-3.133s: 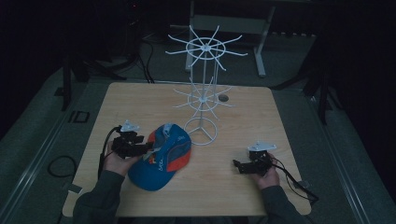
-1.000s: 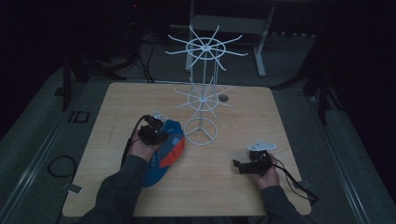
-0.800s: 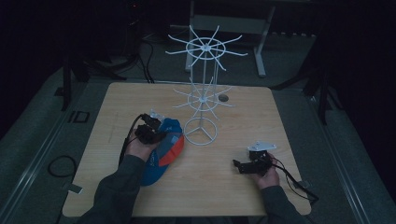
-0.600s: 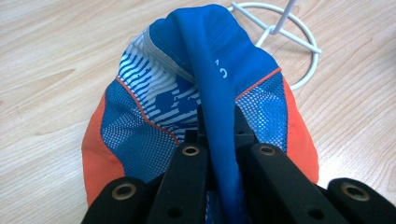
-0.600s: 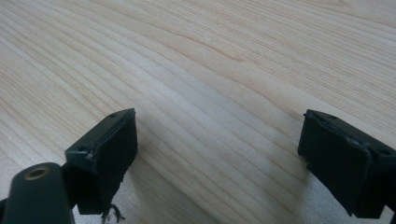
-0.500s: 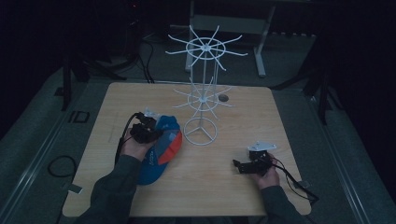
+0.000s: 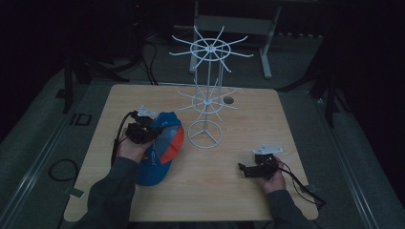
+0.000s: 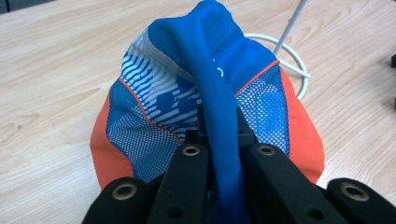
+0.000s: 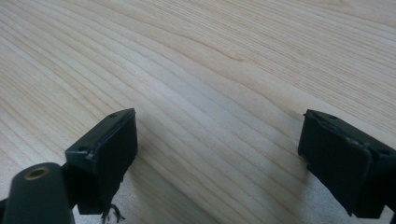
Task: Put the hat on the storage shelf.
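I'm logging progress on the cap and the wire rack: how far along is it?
Done: the left gripper has pinched the blue and orange cap by a fold of its fabric. In hand: the cap is tipped up beside the white wire rack. Left: no cap hangs on the rack's arms yet. The right gripper rests open on the table.

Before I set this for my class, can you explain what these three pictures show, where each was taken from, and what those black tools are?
A person sits at a wooden table with a hand-held gripper in each hand: a tool with two black jaws. The high view looks down from above the person's side. The other two views come from cameras riding on the tools. The left hand-held gripper is shut on a fold of a blue and orange cap, partly raised beside a white wire rack. The right hand-held gripper rests open and empty near the table's front edge; its jaws stand wide apart over bare wood.
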`<state>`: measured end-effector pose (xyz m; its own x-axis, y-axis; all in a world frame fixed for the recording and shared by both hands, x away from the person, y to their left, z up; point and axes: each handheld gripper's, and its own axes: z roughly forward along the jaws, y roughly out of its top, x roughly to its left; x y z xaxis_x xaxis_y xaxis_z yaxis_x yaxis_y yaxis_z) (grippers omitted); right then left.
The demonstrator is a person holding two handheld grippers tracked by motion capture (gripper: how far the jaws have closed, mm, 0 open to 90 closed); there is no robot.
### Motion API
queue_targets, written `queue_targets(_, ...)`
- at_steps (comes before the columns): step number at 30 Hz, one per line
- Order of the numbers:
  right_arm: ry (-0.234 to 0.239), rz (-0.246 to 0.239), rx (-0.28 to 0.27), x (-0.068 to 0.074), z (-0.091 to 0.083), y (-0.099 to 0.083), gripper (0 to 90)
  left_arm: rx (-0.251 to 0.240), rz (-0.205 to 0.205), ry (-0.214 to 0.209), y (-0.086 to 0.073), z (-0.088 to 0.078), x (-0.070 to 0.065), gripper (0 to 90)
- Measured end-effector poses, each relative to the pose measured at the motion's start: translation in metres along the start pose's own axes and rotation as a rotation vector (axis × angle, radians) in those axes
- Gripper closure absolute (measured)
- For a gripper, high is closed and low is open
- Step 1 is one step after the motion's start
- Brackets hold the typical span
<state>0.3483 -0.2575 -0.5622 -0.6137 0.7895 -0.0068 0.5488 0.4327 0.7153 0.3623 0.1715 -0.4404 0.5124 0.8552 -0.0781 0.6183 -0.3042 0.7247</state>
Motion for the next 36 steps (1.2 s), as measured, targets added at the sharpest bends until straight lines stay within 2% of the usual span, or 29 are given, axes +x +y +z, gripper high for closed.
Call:
queue_targets(5, 0.0, 0.0, 0.0, 0.0, 0.0, 0.0, 11.7, -0.019, 0.009, -0.005, 0.002, -0.006, 0.001, 89.6)
queue_targets(14, 0.0, -0.002, -0.001, 0.0, 0.0, 0.0, 11.7, -0.058, -0.008, -0.012, 0.004, -0.018, 0.007, 89.8)
queue_targets(19, 0.0, -0.001, -0.001, 0.0, 0.0, 0.0, 11.7, -0.078, -0.003, -0.013, 0.005, -0.026, 0.01, 89.8)
queue_targets(29, -0.001, 0.0, -0.001, 0.0, 0.0, 0.0, 11.7, -0.112, -0.01, -0.032, 0.007, -0.036, 0.015, 89.7)
queue_targets(36, 0.0, 0.0, -0.002, 0.0, 0.0, 0.0, 11.7, -0.137, 0.002, -0.048, 0.009, -0.044, 0.018, 89.7)
